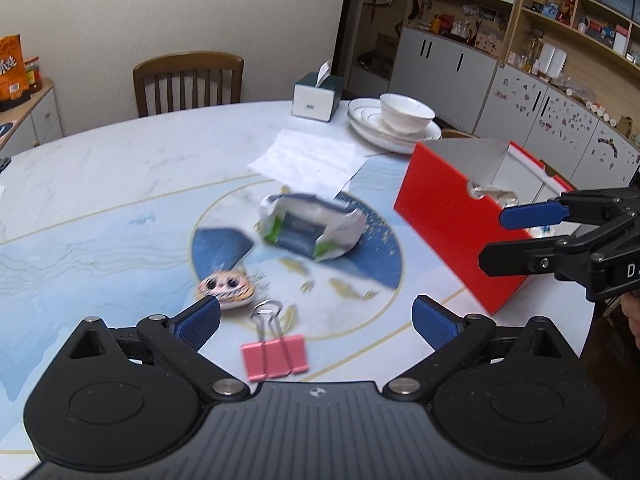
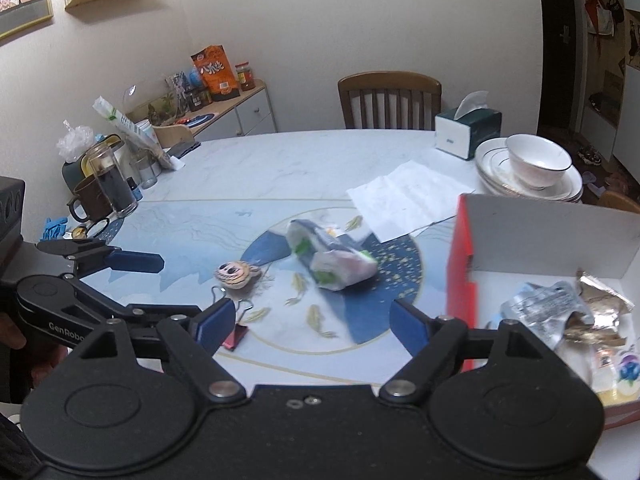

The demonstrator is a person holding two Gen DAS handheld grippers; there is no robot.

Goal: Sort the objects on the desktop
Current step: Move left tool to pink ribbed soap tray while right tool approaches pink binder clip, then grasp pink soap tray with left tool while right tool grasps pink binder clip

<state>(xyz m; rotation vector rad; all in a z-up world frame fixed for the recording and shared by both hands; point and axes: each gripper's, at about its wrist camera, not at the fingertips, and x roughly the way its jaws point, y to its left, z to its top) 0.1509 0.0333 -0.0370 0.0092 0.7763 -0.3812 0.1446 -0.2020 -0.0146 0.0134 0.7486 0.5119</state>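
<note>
A crumpled white, green and blue wrapper [image 1: 308, 228] [image 2: 332, 264] lies at the table's centre. Nearer me sit a small tiger-face trinket [image 1: 228, 290] [image 2: 236, 274] and a pink binder clip [image 1: 276, 356] [image 2: 236, 336], the clip partly hidden in the right wrist view. My left gripper [image 1: 316, 314] [image 2: 176, 286] is open, hovering with the clip just below the gap between its fingers and nothing held. My right gripper [image 2: 312, 314] [image 1: 502, 238] is open and empty, beside the red box [image 1: 452, 232] [image 2: 460, 264], which holds several crumpled wrappers [image 2: 560, 312].
A white paper sheet [image 1: 308, 156] lies beyond the wrapper. Stacked plates with a bowl [image 1: 400, 120] and a tissue box [image 1: 316, 96] stand at the far edge, a wooden chair [image 1: 188, 80] behind. A mug and glass jar [image 2: 108, 188] crowd the table's left side.
</note>
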